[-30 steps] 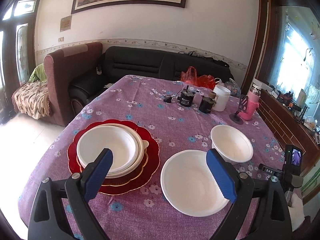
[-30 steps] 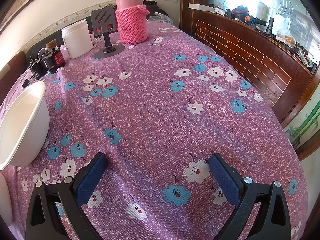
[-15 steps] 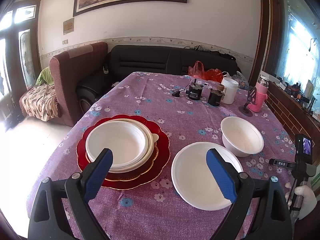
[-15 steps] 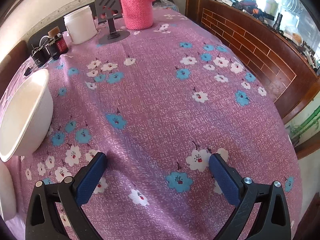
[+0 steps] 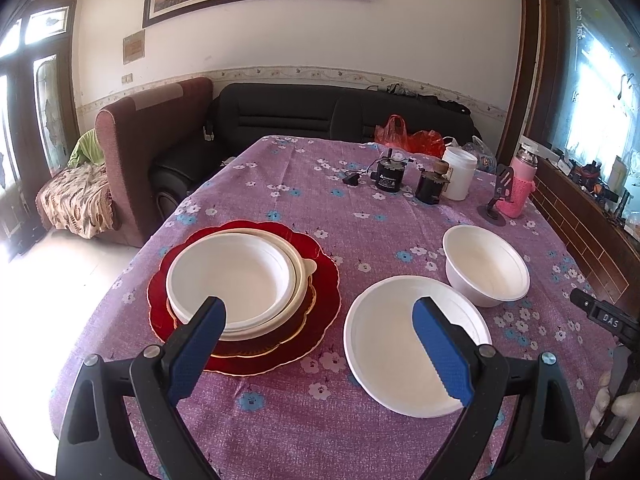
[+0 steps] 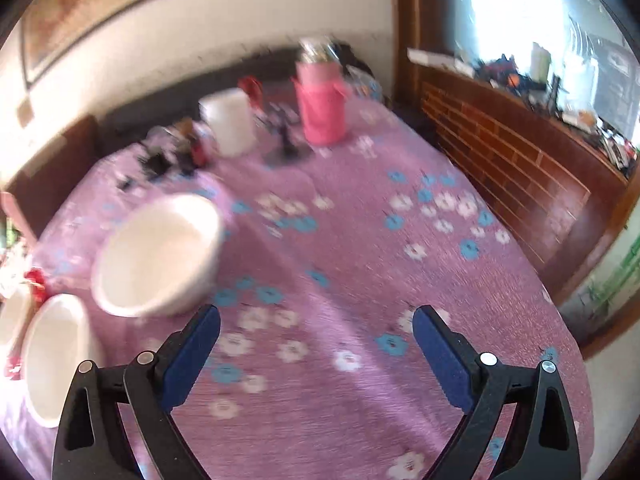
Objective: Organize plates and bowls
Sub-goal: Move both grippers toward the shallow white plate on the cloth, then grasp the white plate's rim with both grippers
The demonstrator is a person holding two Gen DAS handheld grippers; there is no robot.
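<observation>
Both grippers are hanging wide apart, empty. The shallow white round plate (image 5: 416, 346) is lying just right of the red scalloped plate stack (image 5: 324, 280), directly under the left gripper (image 5: 316, 316). The right gripper (image 6: 316, 324) is sitting farther right, so I judge it less handy.

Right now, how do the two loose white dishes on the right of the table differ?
The plate is wide and shallow; the bowl is narrower with tall walls. The plate lies nearer the camera, the bowl behind it toward the pink bottle. Both are plain white, upright, empty, and rest on the tablecloth outside the red-plate stack.
</observation>
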